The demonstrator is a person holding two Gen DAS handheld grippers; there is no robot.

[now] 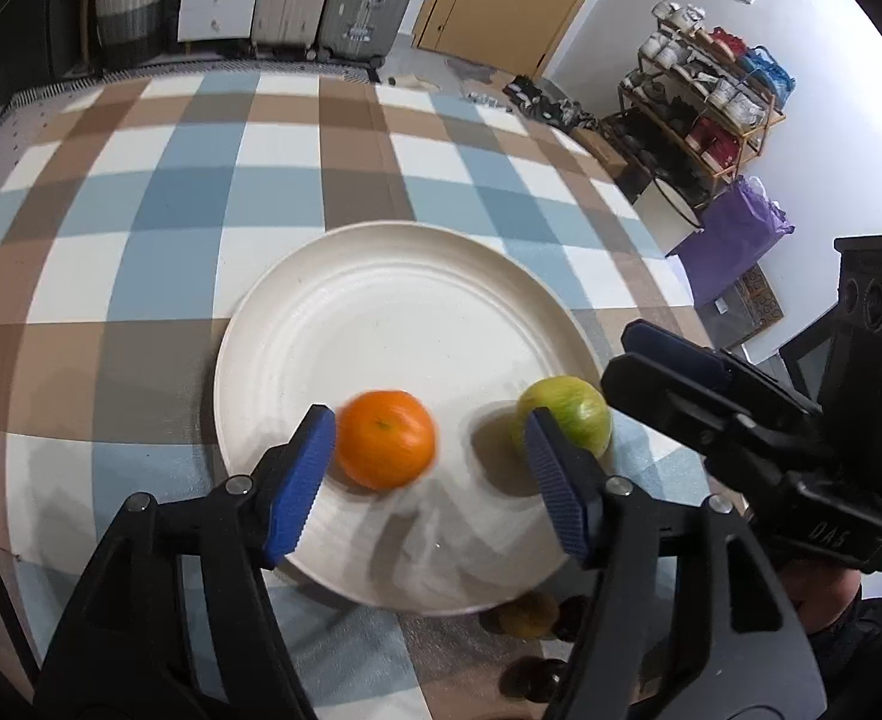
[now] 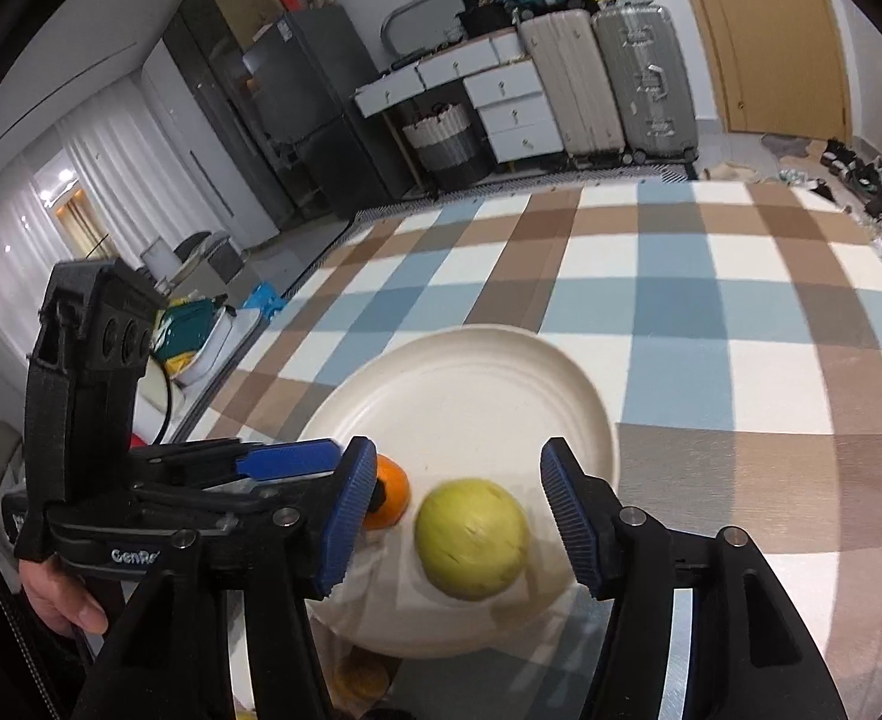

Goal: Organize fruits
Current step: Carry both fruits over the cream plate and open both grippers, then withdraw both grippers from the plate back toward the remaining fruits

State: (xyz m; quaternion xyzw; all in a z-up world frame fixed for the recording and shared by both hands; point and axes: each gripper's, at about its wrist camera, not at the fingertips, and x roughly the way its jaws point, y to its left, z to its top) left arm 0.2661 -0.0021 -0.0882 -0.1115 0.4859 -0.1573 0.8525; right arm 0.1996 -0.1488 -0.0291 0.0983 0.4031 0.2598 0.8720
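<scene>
A white plate (image 1: 381, 276) lies on a checked tablecloth. An orange (image 1: 386, 439) sits on the plate's near left part, blurred, next to my left gripper's left pad. A green-yellow apple (image 1: 567, 420) sits at the plate's right rim. My left gripper (image 1: 429, 480) is open above the plate's near part, empty. In the right wrist view my right gripper (image 2: 459, 516) is open with the apple (image 2: 471, 540) between its pads, not touching them; the orange (image 2: 390, 498) and plate (image 2: 471, 378) show beyond.
The checked tablecloth (image 1: 201, 192) covers the table. A yellowish fruit (image 1: 528, 613) and dark round fruits (image 1: 531, 678) lie near the plate's near rim. Suitcases (image 2: 615, 78), drawers and a shoe rack (image 1: 705, 96) stand beyond the table.
</scene>
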